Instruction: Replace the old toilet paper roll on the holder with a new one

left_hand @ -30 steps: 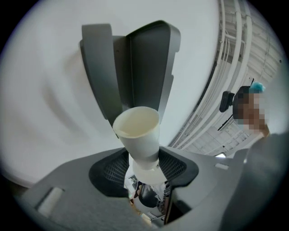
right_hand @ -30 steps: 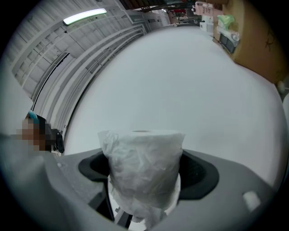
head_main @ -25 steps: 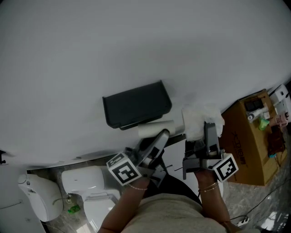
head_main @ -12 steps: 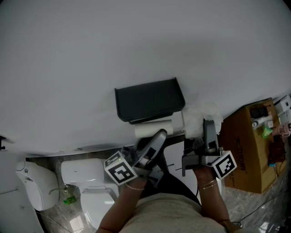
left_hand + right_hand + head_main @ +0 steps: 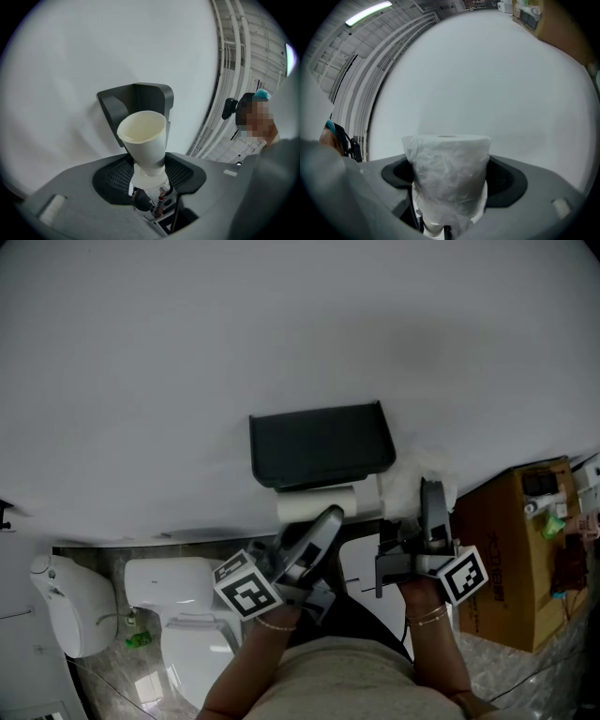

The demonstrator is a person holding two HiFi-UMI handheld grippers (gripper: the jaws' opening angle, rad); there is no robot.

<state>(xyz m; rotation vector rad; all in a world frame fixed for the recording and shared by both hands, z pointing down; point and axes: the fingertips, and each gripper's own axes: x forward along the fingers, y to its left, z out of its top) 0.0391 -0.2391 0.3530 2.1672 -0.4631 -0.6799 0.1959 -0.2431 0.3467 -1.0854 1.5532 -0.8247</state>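
A dark grey holder point(image 5: 319, 446) hangs on the white wall; in the left gripper view the holder point(image 5: 136, 101) shows just behind the tube. My left gripper point(image 5: 323, 519) is shut on the old roll point(image 5: 314, 507), a bare white tube lying just below the holder. In the left gripper view this tube point(image 5: 143, 136) stands between the jaws of that gripper point(image 5: 147, 176), open end outward. My right gripper point(image 5: 427, 498) is shut on the new roll point(image 5: 417, 486), plastic-wrapped, to the right of the holder. The wrapped roll point(image 5: 447, 168) fills the jaws of the right gripper point(image 5: 447, 192).
A white toilet point(image 5: 183, 615) stands at lower left, with a white bin point(image 5: 61, 610) beside it. A brown cardboard box point(image 5: 511, 549) carrying small items sits at the right. The white wall point(image 5: 281, 334) fills the upper part of the head view.
In the head view the holder has slid right, so it now sits straight above the tube. The new roll is closer to the holder's right end. Both grips are unchanged.
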